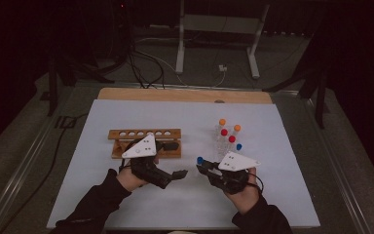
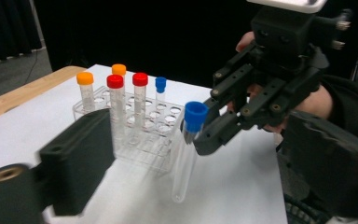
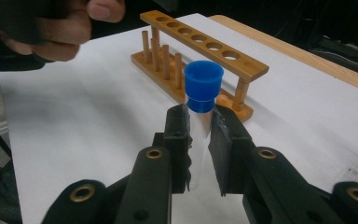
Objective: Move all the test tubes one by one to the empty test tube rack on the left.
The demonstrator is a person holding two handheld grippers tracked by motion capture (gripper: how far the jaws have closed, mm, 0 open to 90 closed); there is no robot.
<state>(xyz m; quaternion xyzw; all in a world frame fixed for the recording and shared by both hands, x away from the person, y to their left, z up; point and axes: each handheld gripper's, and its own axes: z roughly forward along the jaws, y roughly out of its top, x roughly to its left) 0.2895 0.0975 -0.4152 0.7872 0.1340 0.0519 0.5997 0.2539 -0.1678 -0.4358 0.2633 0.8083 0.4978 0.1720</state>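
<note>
Right tongs (image 3: pixel 198 135) clamped on a clear plastic test tube with a blue cap (image 3: pixel 200 93), gripped just below the cap, tube upright and lifted off the white tabletop (image 1: pixel 126 195). Same tube seen from the left gripper view (image 2: pixel 189 144), hanging free beside the clear plastic multi-well rack (image 2: pixel 161 135).

Left tongs (image 1: pixel 179 173) standing wide, nothing between the jaws, held near the right tongs and in front of the wooden six-hole test tube rack (image 1: pixel 145 142).

Progress, judged: transfer from clear rack to wooden rack apparently just begun. One tube out and in hand; none yet seated in the wooden rack, all six holes visibly vacant in the right gripper view. Left to do: carry the held tube across, seat it, then repeat for the rest.

Count:
- Tubes remaining in clear rack: five, namely two orange-capped (image 2: pixel 85 78), two red-capped (image 2: pixel 115 81), one blue-capped (image 2: pixel 160 84).
- Tubes in hand: one, blue-capped.
- Racks: two, one clear and one wooden.
- Tongs: two.
</note>
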